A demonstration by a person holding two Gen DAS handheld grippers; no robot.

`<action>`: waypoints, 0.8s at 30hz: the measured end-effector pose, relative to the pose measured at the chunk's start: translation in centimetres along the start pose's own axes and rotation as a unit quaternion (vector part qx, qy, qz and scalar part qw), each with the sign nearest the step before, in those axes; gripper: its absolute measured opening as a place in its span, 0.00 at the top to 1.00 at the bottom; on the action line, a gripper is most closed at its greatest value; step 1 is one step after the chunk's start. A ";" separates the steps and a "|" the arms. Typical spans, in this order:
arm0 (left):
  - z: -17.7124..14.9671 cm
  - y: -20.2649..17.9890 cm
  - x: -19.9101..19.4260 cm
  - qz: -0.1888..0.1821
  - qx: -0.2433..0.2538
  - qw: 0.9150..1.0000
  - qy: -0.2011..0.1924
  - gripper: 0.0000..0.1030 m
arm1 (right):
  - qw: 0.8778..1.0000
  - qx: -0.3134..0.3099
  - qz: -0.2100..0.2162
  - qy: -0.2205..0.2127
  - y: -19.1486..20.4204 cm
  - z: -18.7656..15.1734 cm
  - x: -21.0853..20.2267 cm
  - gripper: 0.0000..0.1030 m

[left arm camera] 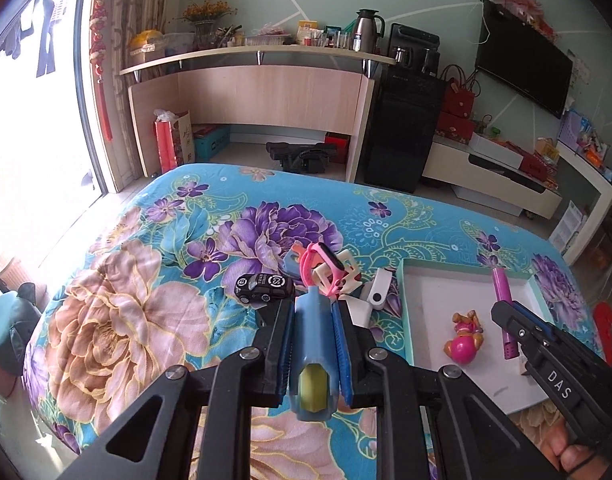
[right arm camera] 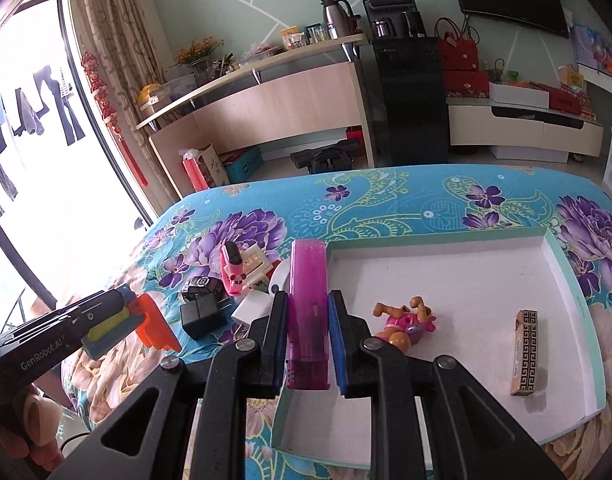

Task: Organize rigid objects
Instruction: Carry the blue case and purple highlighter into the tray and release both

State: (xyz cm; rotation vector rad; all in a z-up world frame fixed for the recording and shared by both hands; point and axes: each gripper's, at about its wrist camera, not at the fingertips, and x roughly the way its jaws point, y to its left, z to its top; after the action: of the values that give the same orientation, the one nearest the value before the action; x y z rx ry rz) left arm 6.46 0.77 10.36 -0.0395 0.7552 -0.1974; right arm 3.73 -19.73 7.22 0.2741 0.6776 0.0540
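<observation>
Both grippers pinch toys to sort them: right gripper (right arm camera: 308,316) carries the purple case (right arm camera: 308,320) over the white tray (right arm camera: 562,264); left gripper (left arm camera: 313,320) holds the blue toy (left arm camera: 313,344) beside that tray

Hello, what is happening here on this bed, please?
A person is sorting small toys into a shallow white tray on a flowered bed. The right gripper holds a purple translucent case at the tray's edge. The left gripper holds a blue toy. A pink puppy figure and a patterned box already lie inside.
</observation>
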 end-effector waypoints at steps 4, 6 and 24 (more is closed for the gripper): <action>1.0 -3.0 -1.0 -0.028 0.026 0.999 -0.014 0.80 | 1.000 0.017 -0.021 -0.011 -2.1 0.4 -1.1 0.81; 1.3 -4.7 -1.2 -0.044 0.042 0.998 -0.017 0.80 | 0.999 0.022 -0.035 -0.015 -3.1 0.6 -1.6 0.81; -2.5 -13.4 4.4 -0.090 0.108 0.988 0.057 0.80 | 0.992 0.075 -0.102 0.021 -10.2 -0.6 -1.0 0.81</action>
State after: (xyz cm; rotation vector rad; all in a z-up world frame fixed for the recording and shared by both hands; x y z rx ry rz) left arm 5.68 -13.16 6.96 0.1102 0.8416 -0.4551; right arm 2.18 -29.52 4.62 0.3469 0.7506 -0.1876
